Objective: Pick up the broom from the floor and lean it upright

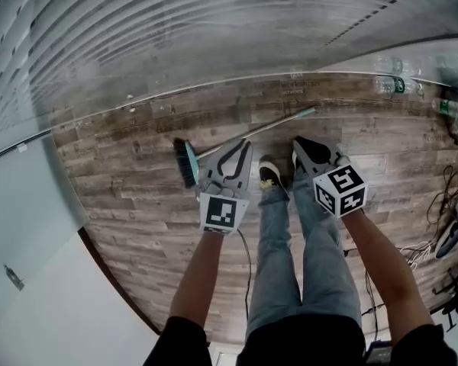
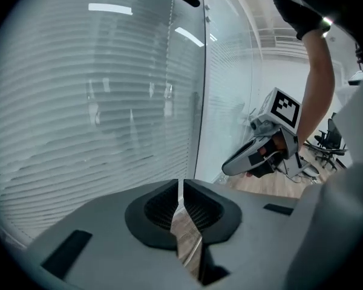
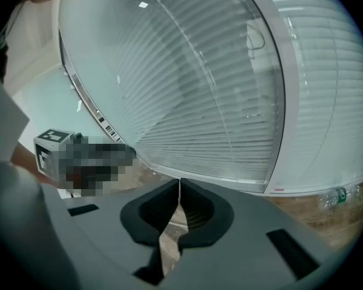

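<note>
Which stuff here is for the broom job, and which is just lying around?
For the job:
broom
left gripper, shut, empty
right gripper, shut, empty

Just lying about:
plastic bottles by the glass wall
cables on the floor

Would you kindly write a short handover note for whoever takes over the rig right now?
Left gripper: shut, empty.
Right gripper: shut, empty.
Broom: lying flat on the wood floor in front of the person's feet, brush head at the left of the head view, near the left gripper.
Done: nothing yet; the broom is untouched.
Left: open the jaws, grip the handle, lift it and lean it upright, probably against the glass wall.
</note>
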### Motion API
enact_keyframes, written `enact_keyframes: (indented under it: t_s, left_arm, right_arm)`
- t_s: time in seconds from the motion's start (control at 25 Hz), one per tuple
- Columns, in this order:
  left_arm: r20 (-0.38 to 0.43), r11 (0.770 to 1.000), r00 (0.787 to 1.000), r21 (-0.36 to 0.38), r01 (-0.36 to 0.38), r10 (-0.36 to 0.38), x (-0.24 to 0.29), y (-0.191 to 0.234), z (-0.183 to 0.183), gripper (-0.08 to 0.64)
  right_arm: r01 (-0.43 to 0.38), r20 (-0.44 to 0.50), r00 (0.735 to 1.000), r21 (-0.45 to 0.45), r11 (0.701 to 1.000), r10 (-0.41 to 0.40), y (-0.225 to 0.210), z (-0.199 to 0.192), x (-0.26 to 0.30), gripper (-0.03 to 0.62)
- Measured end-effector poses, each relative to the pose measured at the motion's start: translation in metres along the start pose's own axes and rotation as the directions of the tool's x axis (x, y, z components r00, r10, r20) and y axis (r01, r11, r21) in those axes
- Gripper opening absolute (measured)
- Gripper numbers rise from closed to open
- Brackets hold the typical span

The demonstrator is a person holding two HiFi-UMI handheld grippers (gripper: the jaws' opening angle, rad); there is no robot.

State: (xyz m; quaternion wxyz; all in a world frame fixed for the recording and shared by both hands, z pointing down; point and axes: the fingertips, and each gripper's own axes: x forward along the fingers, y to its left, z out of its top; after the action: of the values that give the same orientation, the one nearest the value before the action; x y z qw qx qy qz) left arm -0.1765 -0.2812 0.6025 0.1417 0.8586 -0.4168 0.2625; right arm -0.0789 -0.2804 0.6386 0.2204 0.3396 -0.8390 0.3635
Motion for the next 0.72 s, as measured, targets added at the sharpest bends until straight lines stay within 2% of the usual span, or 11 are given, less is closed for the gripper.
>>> enact_keyframes:
  t_s: [0.16, 0.32, 0.48, 0.72]
  left_arm:
    - [-0.078, 1.0, 0.997, -0.016, 0.022, -0.023, 0.023, -0.002, -0.055, 0.023]
    - [-0.159, 0.998, 0.985, -0.018, 0.063, -0.066, 0.047, -0.016, -0.114, 0.067]
    - [-0.258, 0.994, 0.961, 0.002, 0.107, -0.103, 0.077, -0.028, -0.182, 0.164]
    - [-0.358, 0.994, 0.928, -0.056, 0.09, -0.104, 0.105, -0.03, -0.277, 0.215]
  right_arm:
    - [-0.012, -0.045, 0.999, 0.112, 0.994, 0.017, -0.019, -0.028, 0.032, 0.031]
    - [0.017, -0.067, 0.998, 0.184, 0.983, -0.004, -0.043, -0.06, 0.063, 0.103]
    - [0.028, -0.101, 0.995, 0.214, 0.977, -0.006, -0.068, -0.112, 0.104, 0.106]
    - [0.066, -0.139, 0.99, 0.314, 0.947, -0.023, -0.094, -0.182, 0.15, 0.132]
